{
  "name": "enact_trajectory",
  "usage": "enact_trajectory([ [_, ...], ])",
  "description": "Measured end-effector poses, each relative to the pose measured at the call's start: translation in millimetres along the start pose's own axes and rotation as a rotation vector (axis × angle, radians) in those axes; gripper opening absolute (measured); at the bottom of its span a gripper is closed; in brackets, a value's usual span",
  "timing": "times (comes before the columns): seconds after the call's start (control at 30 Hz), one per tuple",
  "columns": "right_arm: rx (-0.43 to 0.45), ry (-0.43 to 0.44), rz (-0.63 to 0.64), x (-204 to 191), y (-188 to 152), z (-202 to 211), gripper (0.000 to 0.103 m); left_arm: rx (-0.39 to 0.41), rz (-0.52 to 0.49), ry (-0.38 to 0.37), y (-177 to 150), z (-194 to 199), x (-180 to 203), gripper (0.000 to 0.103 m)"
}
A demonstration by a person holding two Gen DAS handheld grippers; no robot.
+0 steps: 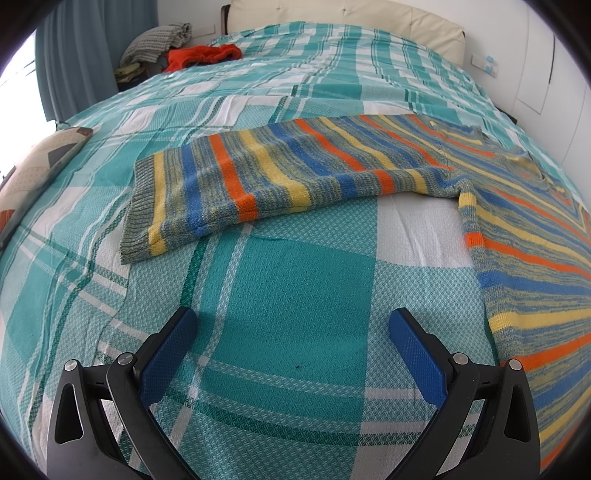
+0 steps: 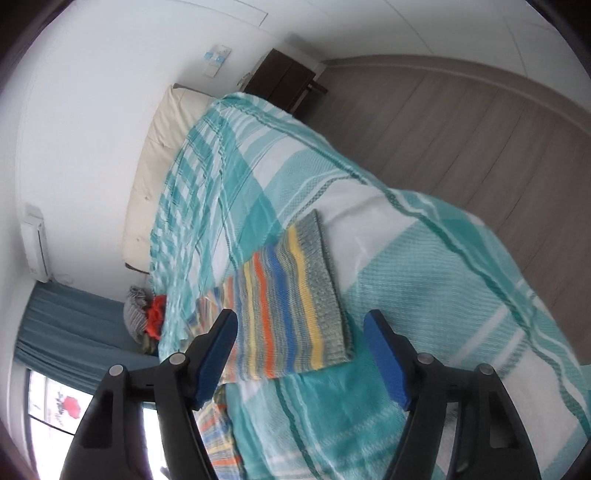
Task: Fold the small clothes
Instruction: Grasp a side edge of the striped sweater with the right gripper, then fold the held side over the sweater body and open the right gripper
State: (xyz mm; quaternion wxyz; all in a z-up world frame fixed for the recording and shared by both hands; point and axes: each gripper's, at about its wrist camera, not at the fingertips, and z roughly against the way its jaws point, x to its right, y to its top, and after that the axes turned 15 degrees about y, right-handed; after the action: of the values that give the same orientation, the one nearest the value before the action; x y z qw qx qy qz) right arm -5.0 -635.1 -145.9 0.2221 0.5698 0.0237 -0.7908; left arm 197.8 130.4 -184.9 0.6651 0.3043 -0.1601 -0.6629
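Note:
A small knitted sweater (image 1: 369,162) with blue, yellow, orange and grey stripes lies spread flat on the teal-and-white checked bedspread (image 1: 295,288). One sleeve (image 1: 207,195) stretches out to the left, its cuff nearest my left gripper (image 1: 293,325). The left gripper is open and empty, hovering above the bedspread in front of the sleeve. In the right wrist view the sweater's other sleeve (image 2: 291,295) lies just beyond my right gripper (image 2: 301,328), which is open, empty and tilted above the bed.
A red garment (image 1: 207,55) and a grey folded blanket (image 1: 159,40) lie at the bed's far left corner. A patterned pillow (image 1: 40,166) sits at the left edge. A cream headboard (image 1: 351,18), a dark nightstand (image 2: 280,81) and wooden floor (image 2: 461,147) border the bed.

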Motion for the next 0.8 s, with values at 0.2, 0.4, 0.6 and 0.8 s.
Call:
enact_trajectory([
  [0.2, -0.037, -0.09, 0.065, -0.8, 12.0, -30.9, 0.065, -0.001, 0.0, 0.0, -0.4, 0.1, -0.3, 0.103],
  [0.4, -0.068, -0.177, 0.092, 0.5, 18.3, -53.2, 0.055, 0.0, 0.002, -0.002, 0.1, 0.0, 0.0, 0.103],
  [0.6, -0.075, -0.243, 0.15, -27.1, 31.8, -42.1, 0.005, 0.0, 0.002, -0.003, 0.2, 0.1, -0.2, 0.103],
  [0.8, -0.147, -0.05, 0.419, -170.0, 3.8, -65.0, 0.005, 0.003, 0.005, -0.005, 0.3, 0.2, -0.1, 0.103],
])
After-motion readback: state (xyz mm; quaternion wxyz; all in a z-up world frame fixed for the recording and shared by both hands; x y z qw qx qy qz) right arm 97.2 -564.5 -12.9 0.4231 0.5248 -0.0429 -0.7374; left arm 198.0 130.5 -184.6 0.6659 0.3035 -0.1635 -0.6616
